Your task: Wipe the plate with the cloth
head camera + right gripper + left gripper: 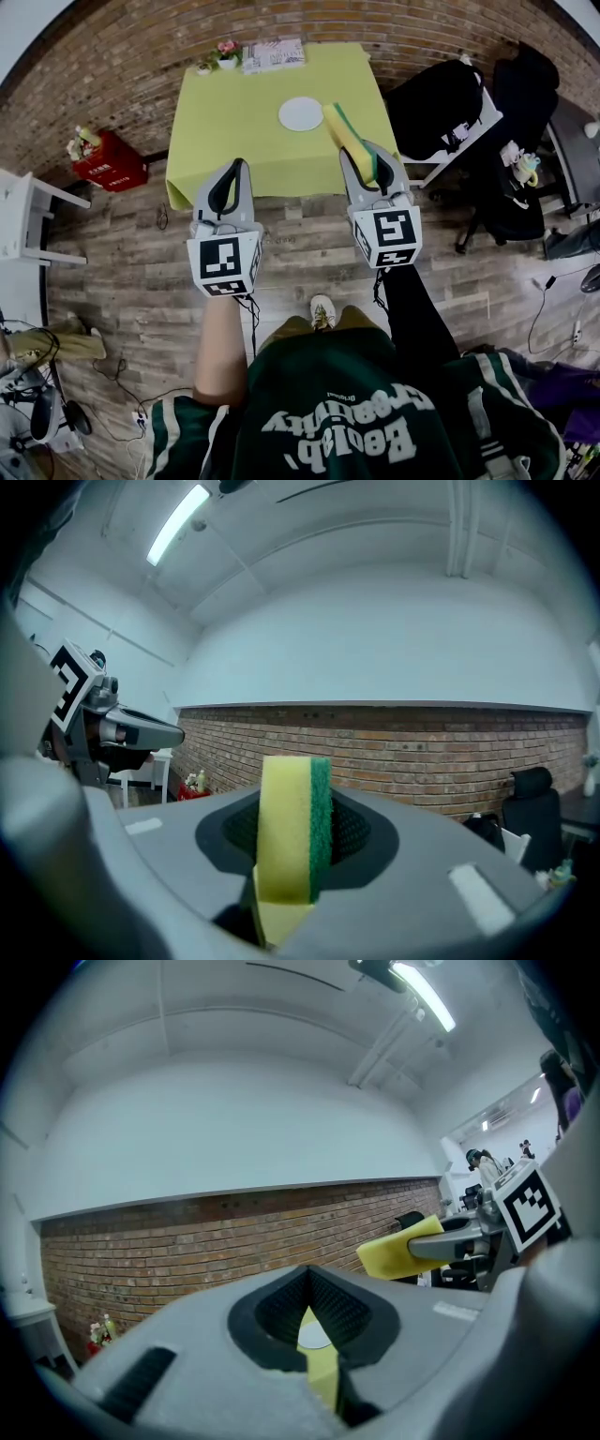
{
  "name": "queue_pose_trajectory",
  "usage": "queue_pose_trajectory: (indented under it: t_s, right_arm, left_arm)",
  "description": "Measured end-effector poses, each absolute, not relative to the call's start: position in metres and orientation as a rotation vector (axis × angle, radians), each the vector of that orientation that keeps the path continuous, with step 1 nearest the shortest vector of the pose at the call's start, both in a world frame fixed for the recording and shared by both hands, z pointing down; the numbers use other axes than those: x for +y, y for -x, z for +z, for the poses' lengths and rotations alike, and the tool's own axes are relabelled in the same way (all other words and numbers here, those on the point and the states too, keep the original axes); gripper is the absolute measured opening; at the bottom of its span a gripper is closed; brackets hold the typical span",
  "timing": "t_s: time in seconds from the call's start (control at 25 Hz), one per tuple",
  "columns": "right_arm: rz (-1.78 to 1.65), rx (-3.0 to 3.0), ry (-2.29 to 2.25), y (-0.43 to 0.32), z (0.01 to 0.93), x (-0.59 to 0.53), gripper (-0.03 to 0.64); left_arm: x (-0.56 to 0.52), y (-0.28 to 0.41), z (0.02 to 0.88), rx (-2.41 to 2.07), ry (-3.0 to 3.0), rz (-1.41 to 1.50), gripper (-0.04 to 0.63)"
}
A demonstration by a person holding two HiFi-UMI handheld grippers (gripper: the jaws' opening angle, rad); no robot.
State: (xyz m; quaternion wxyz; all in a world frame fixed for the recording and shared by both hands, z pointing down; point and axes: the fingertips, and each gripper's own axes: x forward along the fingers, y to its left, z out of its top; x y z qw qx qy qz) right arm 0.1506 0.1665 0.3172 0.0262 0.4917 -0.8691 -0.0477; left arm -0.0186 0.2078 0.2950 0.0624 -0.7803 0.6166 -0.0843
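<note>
Green jersey cloth with white stripes on the person's shoulders (375, 412) filled the bottom of the head view. Just ahead of it, both grippers were held out side by side over the wooden floor (300, 253). The left gripper (239, 165) had its jaws brought together at the tips with nothing between them; in its own view, a sliver of the table and plate showed through the narrow slit between the black pads (342, 1307). The right gripper (367, 159) was clamped on a sponge (345, 131), yellow with a green scouring side. The sponge stood on edge and stuck out past the jaw tips, and the right gripper view showed its green layer on the right.

Beyond the grippers stood a table (234, 122) under a yellow-green cover. The white plate (301, 113) lay flat on it, right of centre and well apart from both grippers. The sponge hung in the air short of the table's near edge and did not touch the plate. At the table's far edge sat a small flower pot (226, 52) and a printed sheet (273, 55). A red crate (111, 161) stood on the floor to the left, and black chairs (441, 103) stood to the right. A brick wall (422, 752) ran behind everything.
</note>
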Motion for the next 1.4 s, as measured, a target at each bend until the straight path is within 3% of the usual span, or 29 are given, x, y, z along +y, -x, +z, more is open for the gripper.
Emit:
queue_pose_trajectory:
  t_s: [0.64, 1.4]
  right_arm:
    - [-0.146, -2.656, -1.502, -0.128, 0.327, 0.114, 0.129]
    - [-0.106, -2.49, -1.581, -0.054, 0.352, -0.057, 0.13]
  left_arm:
    - [0.164, 0.041, 0.302, 1.846, 2.365, -0.271, 0.0]
    - [-0.031, 0.096, 0.33, 1.619, 2.544, -0.273, 0.0]
